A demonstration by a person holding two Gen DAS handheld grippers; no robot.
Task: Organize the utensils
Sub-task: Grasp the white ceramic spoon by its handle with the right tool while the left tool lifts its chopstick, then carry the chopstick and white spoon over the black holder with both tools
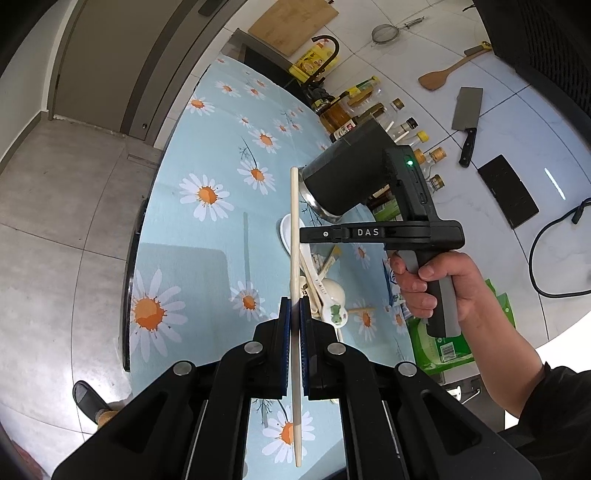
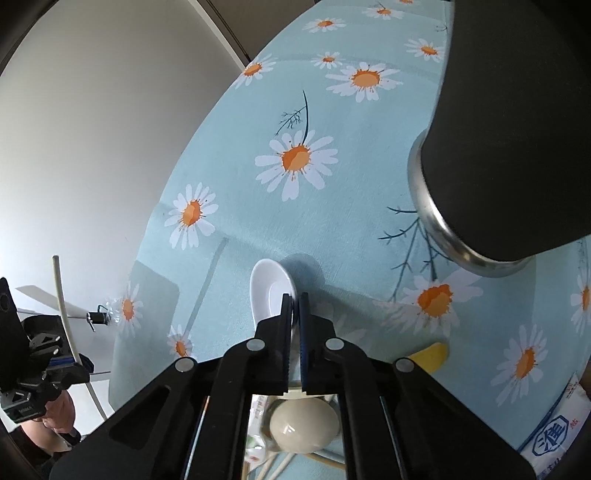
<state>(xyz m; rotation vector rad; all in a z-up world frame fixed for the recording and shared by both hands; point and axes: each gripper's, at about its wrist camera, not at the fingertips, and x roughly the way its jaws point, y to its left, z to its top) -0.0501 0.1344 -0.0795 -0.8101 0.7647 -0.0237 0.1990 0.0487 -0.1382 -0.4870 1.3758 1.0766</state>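
My left gripper point(image 1: 294, 310) is shut on a pale wooden chopstick point(image 1: 294, 229) that stands upright between the pads, above the daisy tablecloth point(image 1: 207, 155). My right gripper point(image 2: 294, 301) is shut on the edge of a white ceramic spoon point(image 2: 267, 291); it also shows in the left wrist view point(image 1: 301, 235), held by hand. Under it lies a heap of utensils: a cream spoon point(image 1: 332, 291), more chopsticks, and a green-patterned spoon point(image 1: 336, 314). A black holder with a steel rim point(image 2: 436, 218) stands at the right; it also shows in the left wrist view point(image 1: 343, 177).
Bottles point(image 1: 369, 114) line the table's far edge. A cleaver point(image 1: 467, 118), wooden spatula point(image 1: 443, 75), strainer point(image 1: 384, 33) and cutting board point(image 1: 291, 22) hang on the tiled wall. Green packets point(image 1: 443, 347) lie at the right. A yellow item point(image 2: 430, 356) lies near my right gripper.
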